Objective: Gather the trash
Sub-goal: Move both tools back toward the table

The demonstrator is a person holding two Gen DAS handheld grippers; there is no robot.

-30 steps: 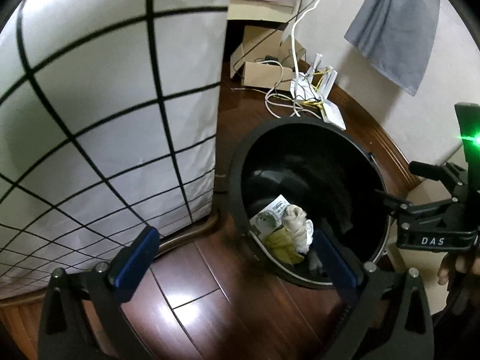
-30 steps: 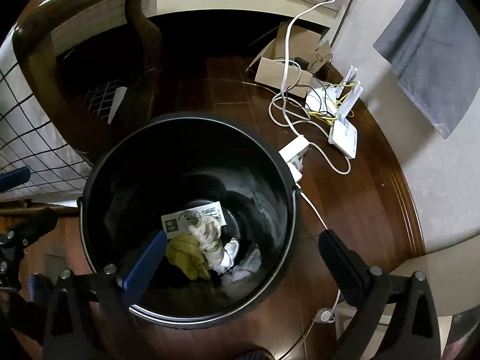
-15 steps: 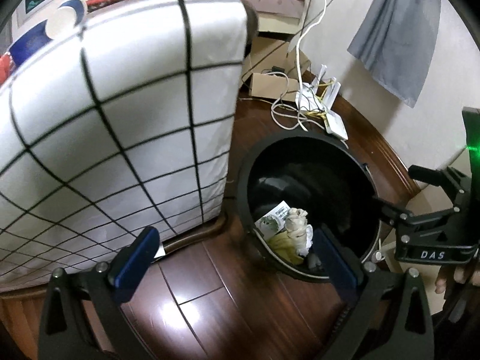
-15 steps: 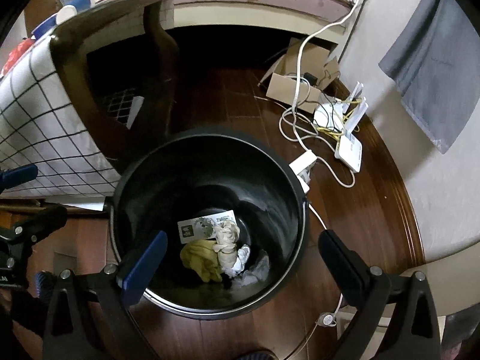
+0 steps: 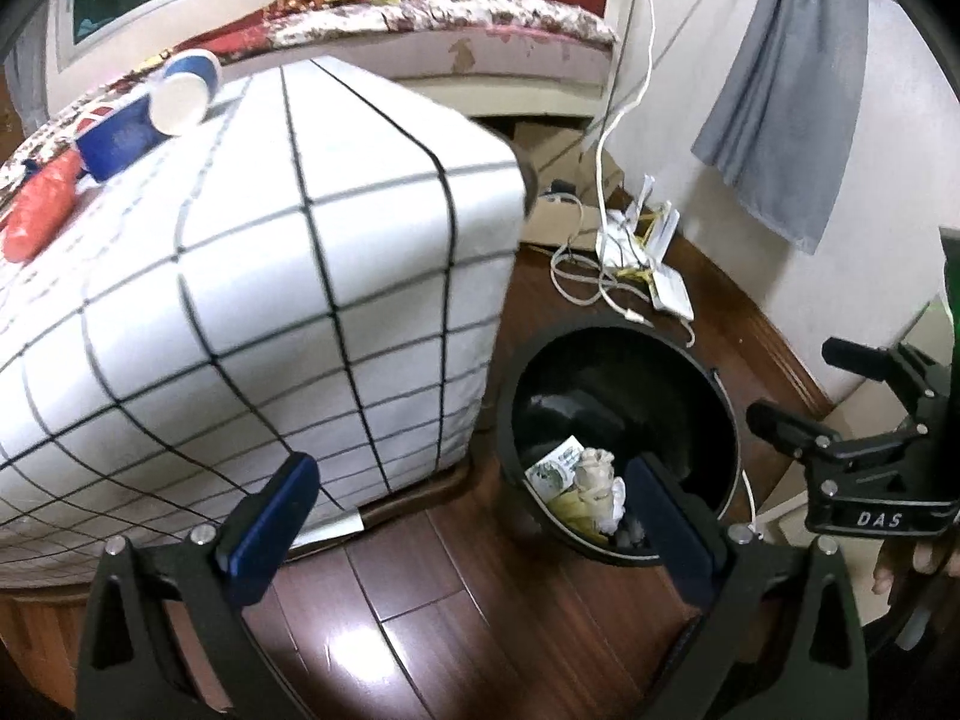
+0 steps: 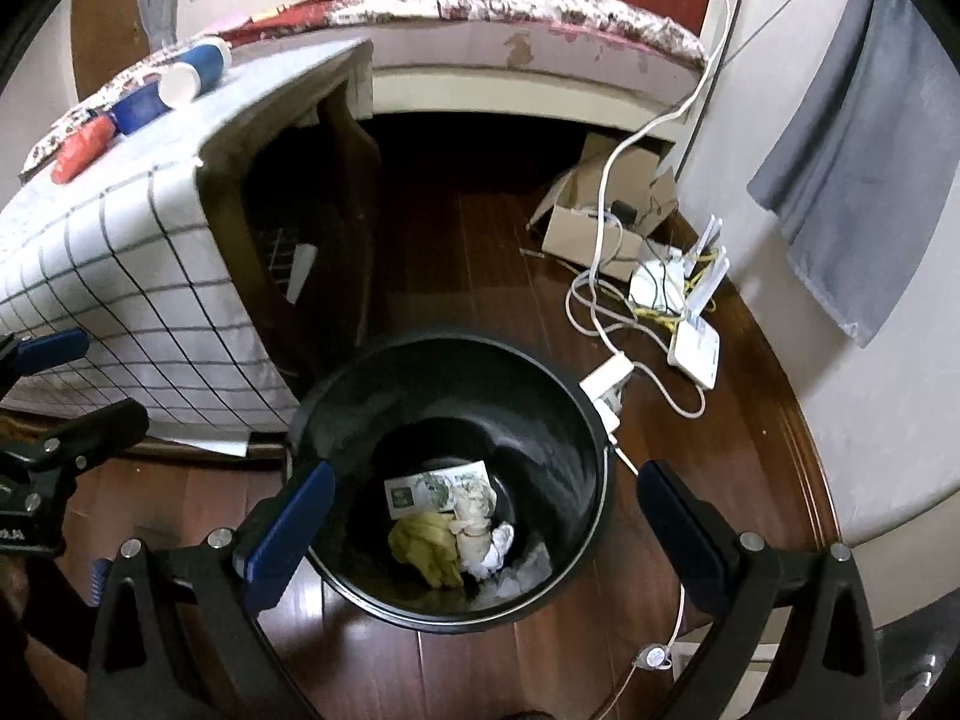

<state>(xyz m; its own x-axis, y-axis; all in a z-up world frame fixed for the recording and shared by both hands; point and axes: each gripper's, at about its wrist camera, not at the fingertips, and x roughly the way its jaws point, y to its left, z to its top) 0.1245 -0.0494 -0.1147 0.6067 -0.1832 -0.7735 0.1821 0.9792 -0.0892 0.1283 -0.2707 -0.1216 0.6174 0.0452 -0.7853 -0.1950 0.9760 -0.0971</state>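
A black trash bin (image 6: 594,456) stands on the wood floor beside the table; it also shows in the left wrist view (image 5: 729,420). Inside lie a printed paper slip (image 6: 438,489), a yellow crumpled piece (image 6: 429,549) and white crumpled tissue (image 6: 480,516). My right gripper (image 6: 480,516) is open and empty, high above the bin. My left gripper (image 5: 468,516) is open and empty, above the floor left of the bin. On the checked tablecloth (image 5: 270,276) lie a blue paper cup (image 5: 186,90), a blue wrapper (image 5: 114,132) and a red-orange packet (image 5: 42,210).
A white router (image 6: 696,342) and tangled cables (image 6: 600,312) lie on the floor behind the bin, with a cardboard box (image 6: 594,222) further back. A grey cloth (image 6: 864,168) hangs on the right wall. A bed (image 6: 510,18) runs along the back.
Both grippers have risen and drawn back from the bin, so the tabletop with the cup and packets has come into view. Both stay open and empty.
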